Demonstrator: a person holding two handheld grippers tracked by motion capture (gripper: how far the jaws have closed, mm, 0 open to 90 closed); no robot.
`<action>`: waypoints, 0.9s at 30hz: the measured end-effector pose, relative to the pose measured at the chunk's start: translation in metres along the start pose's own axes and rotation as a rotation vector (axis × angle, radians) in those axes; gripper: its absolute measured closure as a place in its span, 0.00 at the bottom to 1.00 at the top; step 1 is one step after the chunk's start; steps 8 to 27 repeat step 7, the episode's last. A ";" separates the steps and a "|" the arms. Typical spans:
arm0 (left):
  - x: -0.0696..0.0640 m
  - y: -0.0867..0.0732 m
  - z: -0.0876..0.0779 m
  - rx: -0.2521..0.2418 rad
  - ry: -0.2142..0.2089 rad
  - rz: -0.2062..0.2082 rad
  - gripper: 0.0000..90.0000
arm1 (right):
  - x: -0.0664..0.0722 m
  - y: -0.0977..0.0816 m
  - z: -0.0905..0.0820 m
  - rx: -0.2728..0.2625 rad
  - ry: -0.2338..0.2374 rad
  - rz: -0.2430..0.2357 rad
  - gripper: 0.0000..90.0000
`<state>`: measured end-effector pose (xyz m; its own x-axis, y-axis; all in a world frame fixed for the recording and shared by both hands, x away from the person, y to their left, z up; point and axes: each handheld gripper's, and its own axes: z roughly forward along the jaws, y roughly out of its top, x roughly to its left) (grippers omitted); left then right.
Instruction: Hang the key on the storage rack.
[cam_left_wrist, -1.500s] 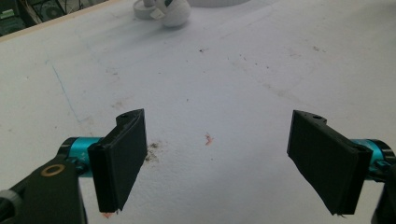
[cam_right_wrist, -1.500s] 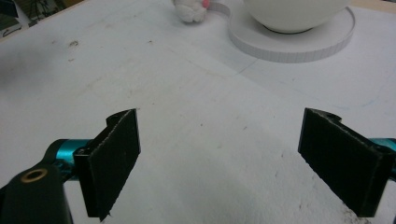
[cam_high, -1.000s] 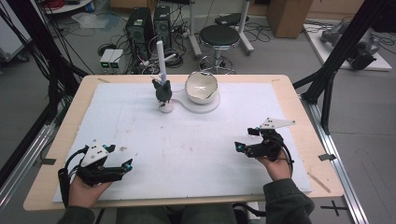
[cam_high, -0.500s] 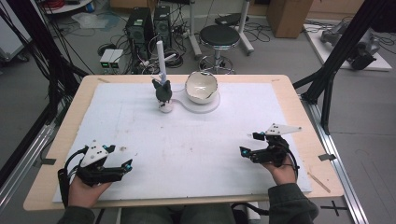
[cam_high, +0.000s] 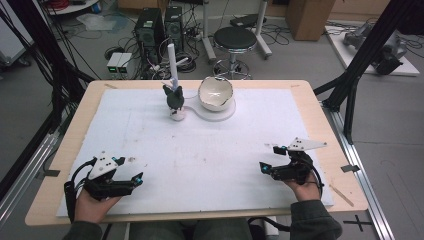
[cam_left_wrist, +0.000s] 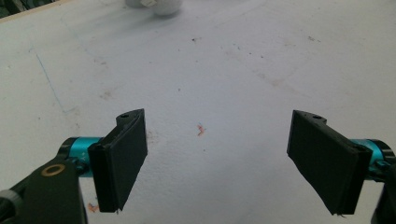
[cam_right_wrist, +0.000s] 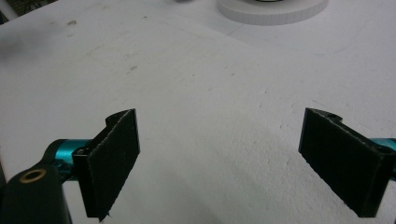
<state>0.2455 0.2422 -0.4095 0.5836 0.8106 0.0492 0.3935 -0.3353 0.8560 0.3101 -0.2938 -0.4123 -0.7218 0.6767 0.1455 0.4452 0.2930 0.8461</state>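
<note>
A person sits at a pale wooden table (cam_high: 320, 105) covered with a scuffed white foam sheet (cam_high: 210, 150), holding a black two-jaw claw with turquoise fittings in each hand.

The left claw (cam_high: 136, 179) rests low at the near left corner of the sheet, its jaws pointing toward the middle of the table. In the left gripper view its jaws stand wide apart (cam_left_wrist: 217, 163) with bare sheet between them (a small orange fleck (cam_left_wrist: 201, 129) marks the sheet there), and they grip nothing.

The right claw (cam_high: 267, 161) sits at the near right of the sheet, pointing left toward the table's centre, with a grey three-cornered plate on top. In the right gripper view its jaws are likewise spread wide (cam_right_wrist: 219, 163) over empty sheet, holding nothing.

Well apart from both claws, at the far middle of the table, a cream ceramic bowl (cam_high: 216, 93) sits tilted on a round white flat base (cam_high: 220, 111). Just beside it to the left stands a small dark green stand (cam_high: 173, 98) on a little white foot, with a white upright rod (cam_high: 173, 62) rising from it.

Beyond the table, on the grey floor, are a black round stool (cam_high: 235, 37), black computer towers (cam_high: 159, 25) and loose cables.
</note>
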 end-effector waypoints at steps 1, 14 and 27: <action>0.000 0.000 0.000 0.000 0.000 0.002 0.23 | 0.000 0.000 0.000 0.000 0.000 0.000 0.13; -0.001 0.002 0.002 -0.002 0.002 0.005 0.23 | 0.002 -0.002 0.000 0.004 0.006 -0.009 0.13; -0.001 0.002 0.002 -0.002 0.002 0.005 0.23 | 0.002 -0.002 0.000 0.004 0.006 -0.009 0.13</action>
